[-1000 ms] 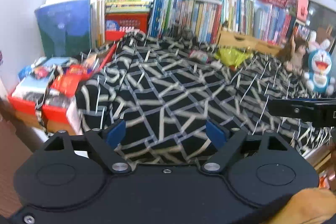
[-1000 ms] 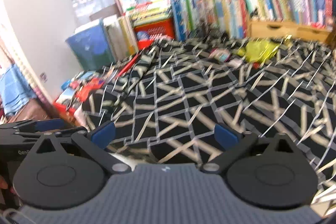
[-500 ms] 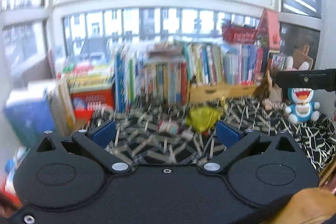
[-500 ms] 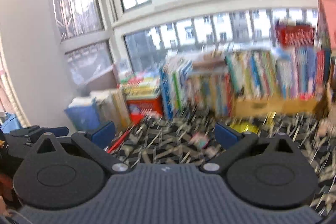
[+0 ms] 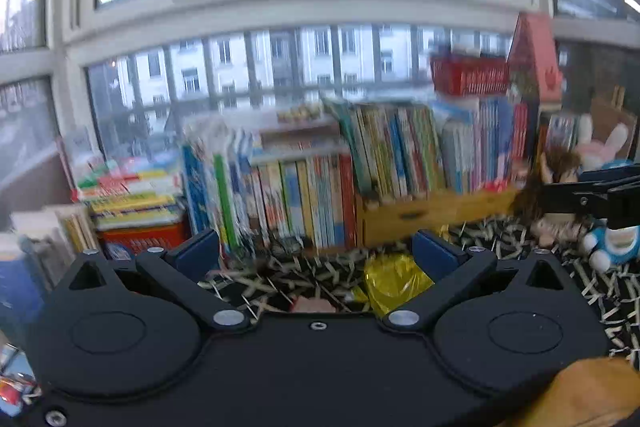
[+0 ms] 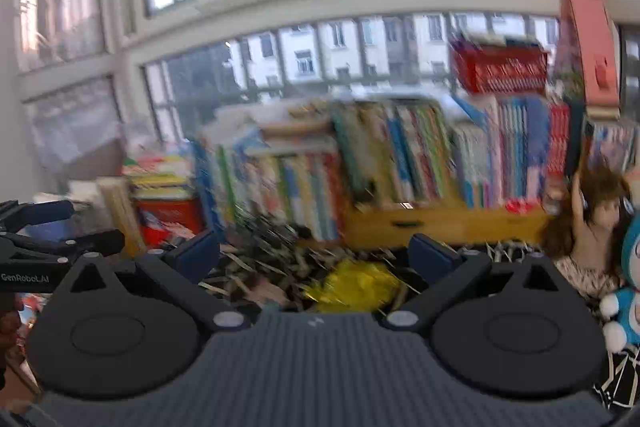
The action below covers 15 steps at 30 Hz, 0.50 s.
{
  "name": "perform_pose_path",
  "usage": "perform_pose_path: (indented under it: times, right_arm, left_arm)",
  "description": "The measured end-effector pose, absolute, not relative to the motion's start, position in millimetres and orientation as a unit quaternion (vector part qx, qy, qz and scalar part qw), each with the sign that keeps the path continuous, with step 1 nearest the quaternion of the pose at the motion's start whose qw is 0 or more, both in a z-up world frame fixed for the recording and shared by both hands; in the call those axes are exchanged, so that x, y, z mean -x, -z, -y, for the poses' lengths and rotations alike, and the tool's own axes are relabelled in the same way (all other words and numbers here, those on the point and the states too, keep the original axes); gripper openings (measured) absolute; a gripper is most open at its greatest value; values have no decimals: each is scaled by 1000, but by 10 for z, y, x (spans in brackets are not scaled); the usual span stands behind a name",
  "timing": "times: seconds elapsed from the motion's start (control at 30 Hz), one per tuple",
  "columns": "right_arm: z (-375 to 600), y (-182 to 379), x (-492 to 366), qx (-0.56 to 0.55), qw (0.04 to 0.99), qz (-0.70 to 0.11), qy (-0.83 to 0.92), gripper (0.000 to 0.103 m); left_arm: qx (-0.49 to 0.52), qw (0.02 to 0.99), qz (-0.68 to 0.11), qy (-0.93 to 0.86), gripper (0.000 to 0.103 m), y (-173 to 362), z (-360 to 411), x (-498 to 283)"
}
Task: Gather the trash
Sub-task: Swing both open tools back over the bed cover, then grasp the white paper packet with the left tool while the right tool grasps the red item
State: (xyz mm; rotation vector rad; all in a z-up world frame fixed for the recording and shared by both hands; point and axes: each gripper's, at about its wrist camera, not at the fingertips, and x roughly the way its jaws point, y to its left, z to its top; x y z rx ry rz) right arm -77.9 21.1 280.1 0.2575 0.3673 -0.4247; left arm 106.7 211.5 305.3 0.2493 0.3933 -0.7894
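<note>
- While both views are blurred, we can see the left gripper [image 5: 316, 253] with its blue-padded fingers spread wide and nothing between them.
- Just ahead of it, a crumpled yellow wrapper [image 5: 394, 281] lies on the black-and-white patterned cloth [image 5: 596, 291], nearer the gripper's right finger than its left.
- Beside the wrapper, a small pinkish scrap [image 5: 312, 303] shows at the edge of the gripper body; we cannot tell what it is.
- We see the right gripper [image 6: 314, 253] equally wide open and holding nothing.
- From its camera the same yellow wrapper [image 6: 352, 285] sits ahead, roughly between the two fingers but well short of touching either.
- Beyond both grippers stands a row of upright books [image 5: 312, 183], with a wooden drawer box [image 5: 432, 217] under some of them.
- Farther back, large windows [image 5: 280, 67] face pale buildings.
- To the right of the right gripper sit a brown-haired doll [image 6: 600, 219] and a blue-and-white plush toy [image 6: 626, 291].
- At the far left of the right view, the side of the other gripper appears, apart from this one.
</note>
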Motion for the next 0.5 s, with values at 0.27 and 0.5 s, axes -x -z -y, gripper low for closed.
perform_pose_path:
  times: [0.27, 0.5]
  right_arm:
    - [378, -1673, 295, -102, 948, -234, 193, 103]
    - [510, -867, -279, -128, 934, -309, 125, 97]
  left_arm:
    - [-141, 866, -297, 377, 102, -1765, -1396, -1571]
    - [-279, 795, -305, 445, 89, -812, -1019, -1737]
